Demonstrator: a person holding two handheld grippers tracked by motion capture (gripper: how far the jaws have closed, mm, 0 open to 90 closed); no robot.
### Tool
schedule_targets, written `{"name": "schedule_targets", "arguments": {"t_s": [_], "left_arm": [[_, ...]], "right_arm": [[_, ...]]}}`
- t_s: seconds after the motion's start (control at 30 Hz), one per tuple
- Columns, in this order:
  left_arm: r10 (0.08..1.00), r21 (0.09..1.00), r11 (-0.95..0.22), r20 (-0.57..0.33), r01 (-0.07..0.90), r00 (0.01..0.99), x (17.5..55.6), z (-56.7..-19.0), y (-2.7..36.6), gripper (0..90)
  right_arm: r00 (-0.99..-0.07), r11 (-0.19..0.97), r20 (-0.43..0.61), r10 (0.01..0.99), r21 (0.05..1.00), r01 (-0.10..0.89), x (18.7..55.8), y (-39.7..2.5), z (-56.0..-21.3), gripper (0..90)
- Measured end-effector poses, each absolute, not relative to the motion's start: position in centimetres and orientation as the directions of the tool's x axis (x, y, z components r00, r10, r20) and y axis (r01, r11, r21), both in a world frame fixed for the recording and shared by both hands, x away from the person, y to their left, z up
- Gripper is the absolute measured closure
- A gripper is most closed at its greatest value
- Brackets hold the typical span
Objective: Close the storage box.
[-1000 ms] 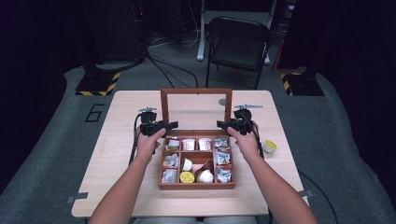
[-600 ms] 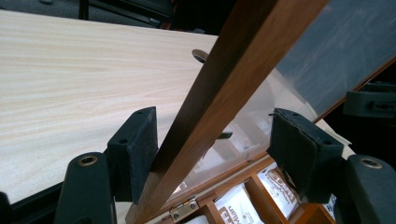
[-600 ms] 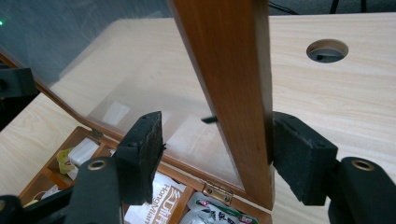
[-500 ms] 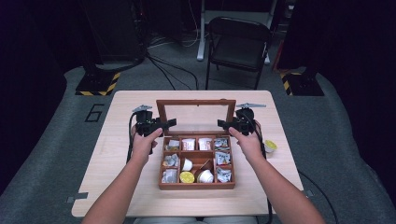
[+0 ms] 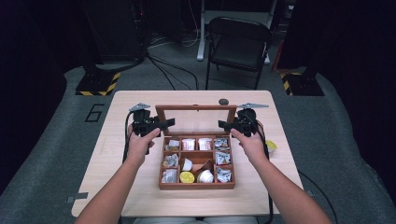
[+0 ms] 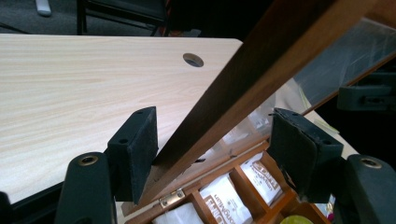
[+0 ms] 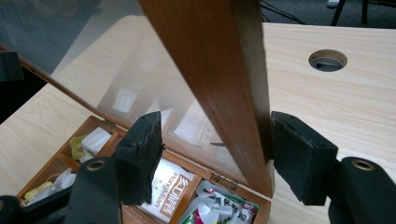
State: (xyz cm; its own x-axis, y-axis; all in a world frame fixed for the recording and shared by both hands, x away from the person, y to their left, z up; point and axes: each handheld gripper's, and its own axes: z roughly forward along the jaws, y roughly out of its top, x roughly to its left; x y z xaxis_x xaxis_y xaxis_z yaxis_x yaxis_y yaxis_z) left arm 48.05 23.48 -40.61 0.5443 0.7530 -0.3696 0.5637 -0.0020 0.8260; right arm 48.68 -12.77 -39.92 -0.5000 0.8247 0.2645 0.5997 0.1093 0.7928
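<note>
My left hand-held gripper [image 6: 212,154] and right hand-held gripper [image 7: 217,154] both gape wide, straddling the side rails of the wooden box's lid [image 5: 196,108]; lid tilted, box [image 5: 196,184] mid-tabletop [image 5: 116,186].

overhead camera; gripper cameras near lid [image 6: 261,70].

The box [image 5: 196,163] sits at the centre of the table [image 5: 140,186], its lid [image 5: 196,108] standing above the rear edge, toward the top of the frame. The left gripper [image 5: 161,125] is at the lid's left side and the right gripper [image 5: 226,125] at its right side, each with 1 lid rail between its jaws. A small cup [image 5: 271,146] lies right of the box, and a chair [image 5: 238,44] stands behind the table at upper centre.
</note>
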Motion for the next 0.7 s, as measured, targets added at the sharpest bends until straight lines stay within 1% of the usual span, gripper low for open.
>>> {"name": "schedule_targets", "arguments": {"t_s": [0.23, 0.47, 0.5, 0.57, 0.6, 0.7], "left_arm": [[0.751, 0.826, -0.013, -0.364, 0.564, 0.55, 47.2, -40.1, 23.7, 32.5], [0.749, 0.835, -0.034, -0.342, 0.549, 0.567, 46.4, -39.1, 23.9, 32.4], [0.749, 0.828, -0.022, -0.358, 0.561, 0.558, 46.2, -39.0, 23.9, 32.5], [0.748, 0.826, -0.022, -0.361, 0.564, 0.557, 46.0, -38.8, 23.9, 32.7], [0.745, 0.83, -0.04, -0.346, 0.556, 0.571, 45.6, -38.5, 24.1, 32.9], [0.742, 0.841, -0.057, -0.326, 0.539, 0.587, 45.0, -38.0, 24.3, 33.8]], "right_arm": [[-0.517, 0.125, 0.241, 0.822, 0.808, 0.575, 47.6, -12.9, -39.0, 35.9], [-0.523, 0.14, 0.231, 0.82, 0.806, 0.575, 46.7, -13.2, -38.1, 37.7], [-0.527, 0.141, 0.23, 0.818, 0.808, 0.572, 46.6, -13.3, -37.9, 38.1], [-0.529, 0.14, 0.23, 0.817, 0.81, 0.569, 46.4, -13.4, -37.8, 38.2], [-0.543, 0.152, 0.218, 0.811, 0.817, 0.556, 45.9, -13.6, -37.5, 40.2], [-0.549, 0.164, 0.209, 0.809, 0.817, 0.552, 45.5, -13.7, -37.3, 41.3]]}}
